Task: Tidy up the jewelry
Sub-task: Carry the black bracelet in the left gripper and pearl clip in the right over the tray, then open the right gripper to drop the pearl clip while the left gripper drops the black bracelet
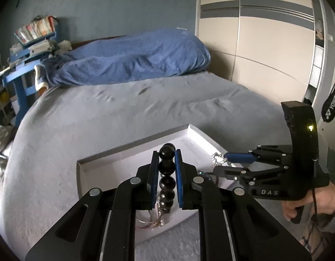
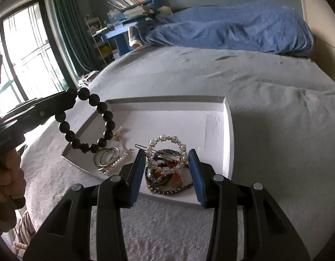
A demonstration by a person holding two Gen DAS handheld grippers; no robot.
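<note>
A black bead bracelet (image 1: 166,167) is pinched between the blue pads of my left gripper (image 1: 166,154). In the right wrist view this bracelet (image 2: 106,117) hangs as a loop from the left gripper (image 2: 69,100), over the left rim of a shallow white box (image 2: 167,104) on the bed. My right gripper (image 2: 167,154) is shut on a round pearl hair clip (image 2: 167,169) above the box's near corner. From the left wrist view, the right gripper (image 1: 222,163) holds the clip's pearls (image 1: 218,158) at its tips. Metal hoops (image 2: 106,155) and a heap of bangles (image 2: 165,181) lie inside the box.
The box (image 1: 134,144) rests on a grey bedspread (image 1: 124,108). A rumpled blue duvet (image 1: 134,58) lies at the head of the bed. A wardrobe (image 1: 265,43) stands to the right, a cluttered blue shelf unit (image 2: 128,21) and a window (image 2: 26,54) to the left.
</note>
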